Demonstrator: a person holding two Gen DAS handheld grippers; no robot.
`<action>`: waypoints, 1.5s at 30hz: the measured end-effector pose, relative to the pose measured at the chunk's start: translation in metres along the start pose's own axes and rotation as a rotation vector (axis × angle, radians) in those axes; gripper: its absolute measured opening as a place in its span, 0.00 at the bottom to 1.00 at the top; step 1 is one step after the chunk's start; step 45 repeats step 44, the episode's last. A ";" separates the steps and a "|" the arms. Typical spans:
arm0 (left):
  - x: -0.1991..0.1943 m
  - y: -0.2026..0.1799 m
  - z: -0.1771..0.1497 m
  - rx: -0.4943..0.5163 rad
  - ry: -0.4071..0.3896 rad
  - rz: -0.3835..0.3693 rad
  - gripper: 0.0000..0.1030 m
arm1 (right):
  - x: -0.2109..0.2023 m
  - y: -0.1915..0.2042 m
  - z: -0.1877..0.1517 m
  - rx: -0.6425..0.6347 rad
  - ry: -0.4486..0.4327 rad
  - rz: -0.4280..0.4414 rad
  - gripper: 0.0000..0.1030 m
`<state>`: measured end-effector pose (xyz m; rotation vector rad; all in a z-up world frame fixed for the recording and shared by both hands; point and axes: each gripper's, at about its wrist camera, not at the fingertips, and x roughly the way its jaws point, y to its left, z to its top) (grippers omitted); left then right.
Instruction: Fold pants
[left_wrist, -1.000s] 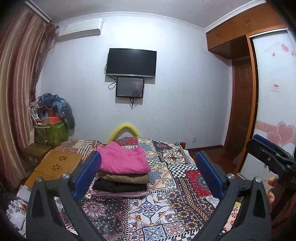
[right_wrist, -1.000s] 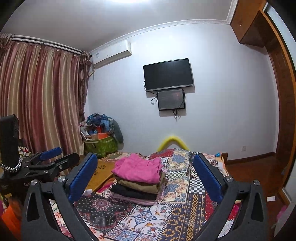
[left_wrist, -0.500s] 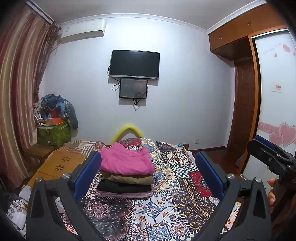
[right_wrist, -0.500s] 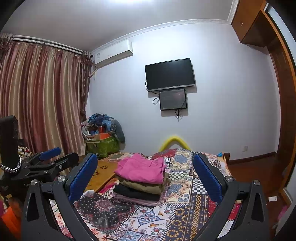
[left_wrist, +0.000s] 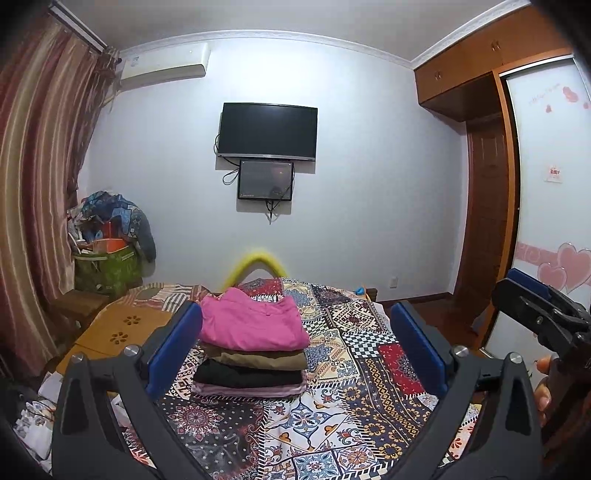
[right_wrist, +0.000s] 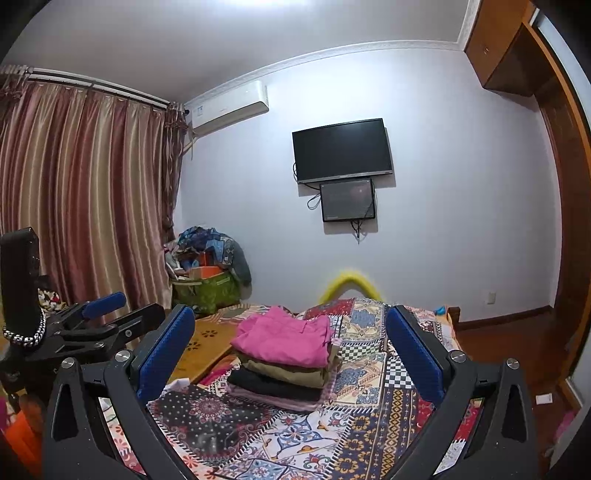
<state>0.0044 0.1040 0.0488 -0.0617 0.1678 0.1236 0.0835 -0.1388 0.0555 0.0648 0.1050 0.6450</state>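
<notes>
A stack of folded pants lies on the patchwork bedspread (left_wrist: 354, 413): pink pants (left_wrist: 251, 325) on top, then tan (left_wrist: 258, 360), black and mauve ones. The stack also shows in the right wrist view (right_wrist: 284, 339). My left gripper (left_wrist: 295, 347) is open and empty, held up above the bed in front of the stack. My right gripper (right_wrist: 291, 350) is open and empty too, at a like height. The right gripper shows at the right edge of the left wrist view (left_wrist: 535, 314); the left gripper shows at the left of the right wrist view (right_wrist: 96, 325).
A wooden board (left_wrist: 110, 332) lies left of the bed. A green bag piled with clothes (left_wrist: 107, 262) stands in the far left corner by the curtain (left_wrist: 37, 184). A TV (left_wrist: 267, 131) hangs on the far wall. A wardrobe (left_wrist: 550, 184) stands at the right.
Both grippers have tilted up a little and drifted slightly left, so the stack sits lower and further right in both views. Both stay open and empty. The stack has not moved.
</notes>
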 end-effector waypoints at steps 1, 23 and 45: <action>0.000 0.000 0.000 0.001 0.000 -0.001 1.00 | 0.000 0.000 0.000 0.000 0.000 -0.001 1.00; -0.001 0.003 0.004 -0.017 0.012 -0.037 1.00 | 0.001 -0.001 0.001 -0.004 0.008 -0.020 1.00; 0.005 -0.002 0.001 -0.006 0.038 -0.064 1.00 | 0.001 0.000 0.001 0.000 0.013 -0.027 1.00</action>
